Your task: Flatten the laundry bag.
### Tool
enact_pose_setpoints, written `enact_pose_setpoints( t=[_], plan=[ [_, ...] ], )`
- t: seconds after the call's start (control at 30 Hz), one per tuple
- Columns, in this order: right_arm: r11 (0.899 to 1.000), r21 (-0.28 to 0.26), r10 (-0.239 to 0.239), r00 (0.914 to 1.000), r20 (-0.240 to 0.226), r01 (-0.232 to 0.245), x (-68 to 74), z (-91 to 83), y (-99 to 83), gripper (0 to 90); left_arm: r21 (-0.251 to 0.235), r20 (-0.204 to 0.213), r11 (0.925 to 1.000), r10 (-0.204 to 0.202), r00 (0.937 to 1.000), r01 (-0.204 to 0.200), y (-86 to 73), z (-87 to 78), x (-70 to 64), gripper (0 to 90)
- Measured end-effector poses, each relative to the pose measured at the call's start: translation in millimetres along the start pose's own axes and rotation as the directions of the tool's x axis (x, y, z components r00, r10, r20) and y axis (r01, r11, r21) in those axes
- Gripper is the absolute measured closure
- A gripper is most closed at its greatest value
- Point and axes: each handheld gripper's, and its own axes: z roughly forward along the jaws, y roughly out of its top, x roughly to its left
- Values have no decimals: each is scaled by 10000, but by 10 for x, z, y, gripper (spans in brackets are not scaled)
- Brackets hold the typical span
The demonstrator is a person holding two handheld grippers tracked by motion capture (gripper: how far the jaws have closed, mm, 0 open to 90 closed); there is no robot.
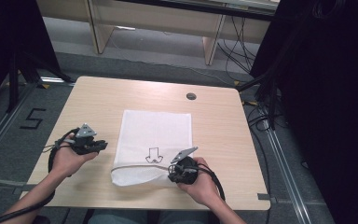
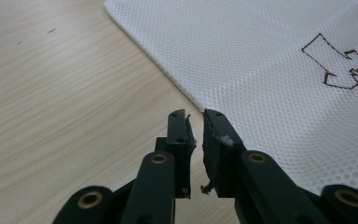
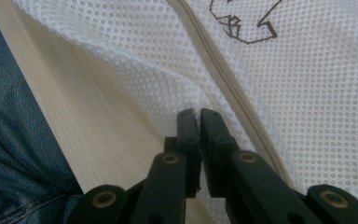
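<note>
A white mesh bag [image 1: 154, 135] lies flat in the middle of the wooden table [image 1: 98, 100], with a black arrow [image 1: 154, 155] drawn on it. Its near edge with the beige zipper [image 3: 223, 79] is lifted a little at the right. My right gripper [image 1: 171, 171] is at that near right corner, shut on the mesh bag [image 3: 307, 93] beside the zipper; its jaw tips [image 3: 199, 114] pinch the fabric. My left gripper [image 1: 103, 145] hovers just left of the bag's left edge [image 2: 186, 91]. Its jaws [image 2: 196, 119] stand a narrow gap apart with nothing between them.
A round cable hole [image 1: 191, 96] sits in the table near the far edge. Blue jeans [image 3: 9, 140] show below the table's near edge. Black stands and cables [image 1: 265, 93] flank the table on the right, and a taped "5" [image 1: 32, 119] marks the floor at left.
</note>
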Motion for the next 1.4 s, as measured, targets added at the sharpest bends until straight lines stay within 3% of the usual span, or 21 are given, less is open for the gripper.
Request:
enact_pose_setpoints(
  t=[0.17, 0.2, 0.27, 0.3, 0.37, 0.4, 0.43, 0.57, 0.6, 0.63, 0.8, 0.87, 0.97, 1.0, 1.1, 1.3, 1.33, 1.4],
  plan=[
    [9996, 258, 111, 9999, -33, -110, 26, 36, -17, 875, -97, 61, 9999, 59, 10000, -58, 6, 8, -27, 803],
    [9991, 410, 124, 9999, -117, -119, 44, 57, -29, 873, -10, 95, 9996, 265, 9996, -265, 14, 4, -37, 803],
    [9987, 500, 93, 9999, -145, -86, 59, 80, -41, 873, -214, 144, 9998, 42, 9999, -39, 20, 29, -75, 801],
    [9983, 576, 112, 9997, -227, -99, 66, 86, -47, 875, -11, 193, 9993, 375, 9991, -374, 28, 16, -72, 799],
    [9980, 628, 92, 9996, -271, -75, 69, 95, -54, 874, -32, 274, 9994, 350, 9990, -349, 33, 24, -87, 798],
    [9977, 675, 128, 9995, -273, -110, 75, 101, -62, 874, -250, 259, 9996, 95, 9996, -89, 34, 47, -126, 798],
    [9973, 722, 135, 9995, -288, -113, 83, 109, -76, 871, -17, 391, 9988, 497, 9980, -497, 46, 37, -125, 797],
    [9967, 804, 158, 9992, -365, -128, 101, 104, -92, 858, -174, 375, 9991, 405, 9985, -399, 52, 57, -184, 792],
    [9966, 816, 154, 9991, -399, -121, 105, 93, -97, 830, -158, 535, 9991, 406, 9977, -398, 52, 60, -191, 786],
    [9962, 848, 241, 9987, -457, -202, 109, 85, -102, 815, 7, 690, 9978, 659, 9954, -661, 53, 58, -202, 782],
    [9971, 646, 444, 9974, -565, -408, 112, 37, -128, 753, -114, 880, 9983, 573, 9945, -565, 53, 79, -276, 757],
    [9968, 541, 620, 9968, -510, -592, 121, -6, -143, 731, 30, 1000, 9966, 813, 9917, -820, 62, 78, -293, 738],
    [9971, 448, 636, 9970, -445, -616, 122, -57, -166, 694, -36, 1051, 9979, 653, 9923, -653, 68, 97, -355, 713],
    [9968, 452, 680, 9963, -523, -657, 125, -70, -173, 686, 8, 1124, 9962, 862, 9899, -869, 76, 90, -359, 708],
    [9958, 360, 860, 9949, -536, -842, 130, -132, -212, 639, -126, 1258, 9967, 810, 9887, -800, 91, 85, -429, 684],
    [9932, 310, 1141, 9916, -604, -1124, 108, -208, -268, 614, -186, 1418, 9947, 1028, 9845, -1011, 99, 73, -468, 669],
    [9932, 260, 1154, 9912, -651, -1139, 104, -240, -279, 604, -180, 1495, 9964, 848, 9851, -830, 97, 70, -487, 665],
    [9931, 259, 1162, 9912, -632, -1147, 108, -260, -284, 601, -211, 1449, 9955, 940, 9850, -919, 99, 67, -489, 664]
  ],
)
